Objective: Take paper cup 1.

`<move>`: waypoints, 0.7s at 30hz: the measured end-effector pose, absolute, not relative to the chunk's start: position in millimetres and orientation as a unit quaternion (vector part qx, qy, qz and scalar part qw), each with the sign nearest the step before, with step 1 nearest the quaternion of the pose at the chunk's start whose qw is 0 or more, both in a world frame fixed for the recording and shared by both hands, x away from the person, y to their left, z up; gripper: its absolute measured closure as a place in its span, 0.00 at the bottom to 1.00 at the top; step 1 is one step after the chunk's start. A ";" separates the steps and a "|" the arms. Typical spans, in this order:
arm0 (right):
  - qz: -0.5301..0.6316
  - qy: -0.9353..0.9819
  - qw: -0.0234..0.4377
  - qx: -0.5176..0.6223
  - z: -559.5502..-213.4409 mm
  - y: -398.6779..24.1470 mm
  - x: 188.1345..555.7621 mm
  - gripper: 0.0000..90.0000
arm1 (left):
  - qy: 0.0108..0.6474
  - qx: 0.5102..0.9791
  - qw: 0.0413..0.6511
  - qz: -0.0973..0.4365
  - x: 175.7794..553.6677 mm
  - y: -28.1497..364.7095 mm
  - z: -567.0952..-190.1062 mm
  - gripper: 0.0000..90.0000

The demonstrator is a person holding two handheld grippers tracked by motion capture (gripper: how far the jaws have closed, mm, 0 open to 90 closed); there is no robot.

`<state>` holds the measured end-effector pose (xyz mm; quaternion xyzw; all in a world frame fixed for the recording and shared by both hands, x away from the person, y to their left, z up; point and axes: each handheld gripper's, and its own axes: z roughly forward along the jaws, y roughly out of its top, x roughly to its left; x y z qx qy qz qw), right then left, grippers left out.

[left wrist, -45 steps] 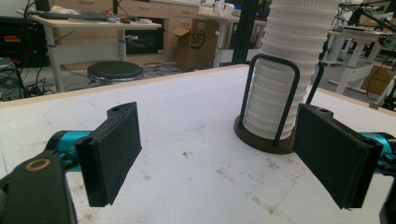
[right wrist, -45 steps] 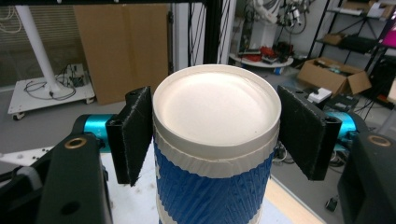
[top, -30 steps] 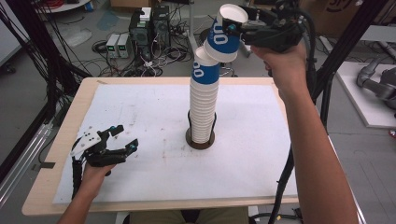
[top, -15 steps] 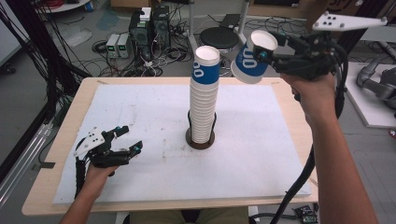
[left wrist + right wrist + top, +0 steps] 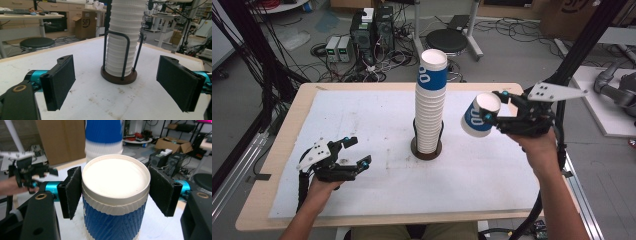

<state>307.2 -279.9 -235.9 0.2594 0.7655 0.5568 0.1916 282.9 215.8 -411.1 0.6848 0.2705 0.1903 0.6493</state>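
Blue-banded white paper cup (image 5: pixel 479 116), pinched near its rim by our right gripper (image 5: pixel 498 109), hangs tilted to the right of the tall stack of ribbed white paper cups (image 5: pixel 430 105), apparently peeled off to be set down alone. We count one loose cup and one stack, its cups too close to tally, kept upright by a single dark wire holder on a round base (image 5: pixel 119 75). Our left gripper (image 5: pixel 353 152) waits left of the stack, jaws apart and empty, two grippers in all.
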 end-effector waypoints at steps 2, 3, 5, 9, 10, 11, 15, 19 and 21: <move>0.557 0.768 0.184 0.258 -251.7 -277.3 306.5 0.35 | 0.268 0.680 0.657 0.183 282.6 213.3 -410.8 0.17; 0.555 0.770 0.178 0.259 -265.8 -274.7 305.9 0.35 | 0.266 0.681 0.658 0.181 282.1 212.0 -409.9 0.16; 0.555 0.771 0.174 0.260 -271.9 -273.4 305.4 0.35 | 0.261 0.684 0.654 0.189 281.5 208.0 -407.3 0.16; 0.553 0.775 0.170 0.254 -290.7 -267.6 303.8 0.35 | 0.252 0.688 0.653 0.194 281.1 199.9 -406.8 0.17; 0.553 0.776 0.167 0.253 -293.8 -266.1 303.1 0.35 | 0.249 0.692 0.648 0.194 281.4 198.0 -407.3 0.17; 0.554 0.776 0.168 0.252 -296.6 -264.7 302.7 0.35 | 0.250 0.696 0.645 0.193 281.5 196.4 -407.6 0.17; 0.555 0.778 0.165 0.246 -303.9 -259.5 301.2 0.35 | 0.253 0.698 0.644 0.186 282.1 193.3 -406.7 0.17; 0.555 0.779 0.164 0.240 -305.8 -255.0 297.2 0.35 | 0.246 0.701 0.645 0.179 279.2 193.0 -408.1 0.16; 0.555 0.781 0.164 0.236 -306.1 -253.3 295.6 0.35 | 0.248 0.701 0.645 0.174 278.2 193.5 -410.0 0.16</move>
